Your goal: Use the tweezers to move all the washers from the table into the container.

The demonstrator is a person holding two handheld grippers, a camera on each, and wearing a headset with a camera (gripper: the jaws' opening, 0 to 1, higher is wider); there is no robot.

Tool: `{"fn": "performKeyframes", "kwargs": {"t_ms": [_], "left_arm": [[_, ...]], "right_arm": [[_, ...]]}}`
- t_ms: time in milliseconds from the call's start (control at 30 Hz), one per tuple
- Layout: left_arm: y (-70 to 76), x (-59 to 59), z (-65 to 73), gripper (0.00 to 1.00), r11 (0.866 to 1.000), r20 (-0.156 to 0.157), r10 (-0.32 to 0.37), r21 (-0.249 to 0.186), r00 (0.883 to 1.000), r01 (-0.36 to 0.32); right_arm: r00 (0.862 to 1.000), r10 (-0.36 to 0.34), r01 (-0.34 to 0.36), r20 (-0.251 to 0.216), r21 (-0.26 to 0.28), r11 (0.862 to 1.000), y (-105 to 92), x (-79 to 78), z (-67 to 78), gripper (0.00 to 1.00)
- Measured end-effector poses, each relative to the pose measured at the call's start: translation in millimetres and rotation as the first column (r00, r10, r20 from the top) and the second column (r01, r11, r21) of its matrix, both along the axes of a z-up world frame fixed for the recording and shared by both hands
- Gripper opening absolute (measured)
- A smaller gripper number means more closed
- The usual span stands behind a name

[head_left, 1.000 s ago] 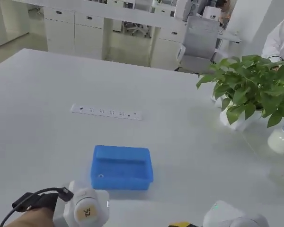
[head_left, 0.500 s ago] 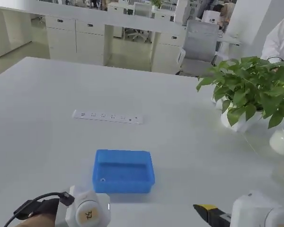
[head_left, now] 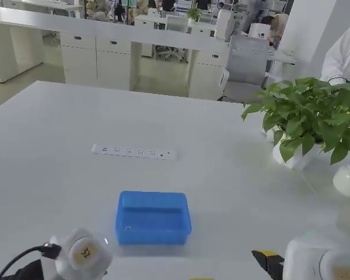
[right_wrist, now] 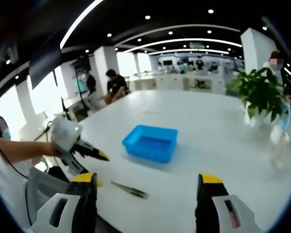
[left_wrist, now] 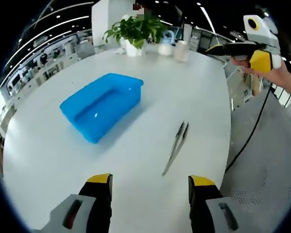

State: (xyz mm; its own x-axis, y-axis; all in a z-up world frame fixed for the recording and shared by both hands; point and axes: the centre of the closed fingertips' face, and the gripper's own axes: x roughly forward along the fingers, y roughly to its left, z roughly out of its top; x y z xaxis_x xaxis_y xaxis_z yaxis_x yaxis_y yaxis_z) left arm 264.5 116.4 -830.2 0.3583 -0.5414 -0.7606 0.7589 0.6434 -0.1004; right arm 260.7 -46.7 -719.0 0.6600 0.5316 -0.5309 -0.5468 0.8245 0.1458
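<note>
Two grippers hang above a white desk (left_wrist: 194, 87). The left gripper (left_wrist: 150, 182) and right gripper (right_wrist: 148, 179) both have fingers spread apart, holding nothing. Metal tweezers (left_wrist: 176, 147) lie flat on the desk near a blue container (left_wrist: 80, 125), not touching it.

white table (head_left: 58, 175) | blue container (head_left: 153, 217) — tweezers (left_wrist: 175, 147) near it | power strip (head_left: 134, 152) | potted plant (head_left: 306, 125)

You are at a white worktop (head_left: 46, 181) in an open-plan office: power strip (head_left: 132, 152) and plant (head_left: 309, 116) on it, rows of white cabinets (head_left: 96, 58) and a chair (head_left: 245, 55) behind, spotlights (right_wrist: 147, 17) overhead.
</note>
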Motion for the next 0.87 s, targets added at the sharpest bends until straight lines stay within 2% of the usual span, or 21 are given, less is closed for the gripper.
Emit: {"fn": "performKeyframes", "kwargs": {"t_ms": [100, 133, 167, 300, 367, 500, 533, 633, 767, 867], "left_arm": [[6.2, 0.3, 19.2, 0.81, 0.994, 0.021, 0.1, -0.048, 0.995, -0.099], [8.0, 1.7, 27.9, 0.85, 0.988, 0.044, 0.139, -0.068, 0.989, -0.135], [9.4, 0.7, 32.6, 0.88, 0.985, 0.046, 0.16, -0.08, 0.986, -0.156], [15.0, -2.8, 52.6, 0.92, 0.963, 0.062, 0.244, -0.13, 0.968, -0.234], [19.1, -3.8, 59.3, 0.97, 0.957, 0.075, 0.27, -0.132, 0.96, -0.259], [29.4, -1.3, 74.4, 0.99, 0.945, 0.131, 0.319, -0.121, 0.939, -0.304], [32.8, 0.3, 78.6, 0.99, 0.939, 0.146, 0.338, -0.12, 0.93, -0.322], [37.7, 1.5, 81.6, 0.99, 0.932, 0.155, 0.36, -0.112, 0.92, -0.345], [39.7, -0.2, 83.2, 0.99, 0.927, 0.153, 0.372, -0.118, 0.916, -0.357], [38.8, -2.4, 82.2, 0.99, 0.927, 0.141, 0.37, -0.117, 0.918, -0.356]], "right_arm": [[1.0, 0.014, -0.014, -0.011, 0.002, 1.0, 2.1, 0.4, -4.2, 0.84], [1.0, 0.019, -0.019, -0.017, -0.003, 1.0, 2.7, 0.2, -6.7, 0.85], [0.999, 0.023, -0.023, -0.024, -0.01, 1.0, 3.1, 0.0, -9.3, 0.86], [0.999, 0.038, -0.039, -0.035, -0.04, 0.998, 4.7, 0.1, -16.5, 0.88], [0.998, 0.04, -0.041, -0.039, -0.044, 0.998, 4.6, 0.8, -17.1, 0.89], [0.998, 0.041, -0.042, -0.04, -0.039, 0.998, 5.2, 6.1, -16.8, 0.89], [0.998, 0.041, -0.043, -0.043, -0.043, 0.998, 5.2, 7.7, -17.7, 0.89], [0.998, 0.039, -0.042, -0.047, -0.05, 0.998, 4.6, 10.1, -18.6, 0.89], [0.998, 0.028, -0.03, -0.05, -0.042, 0.999, 2.8, 13.3, -18.0, 0.88], [0.998, 0.028, -0.03, -0.053, -0.041, 0.999, 2.4, 13.7, -18.4, 0.88]]}}
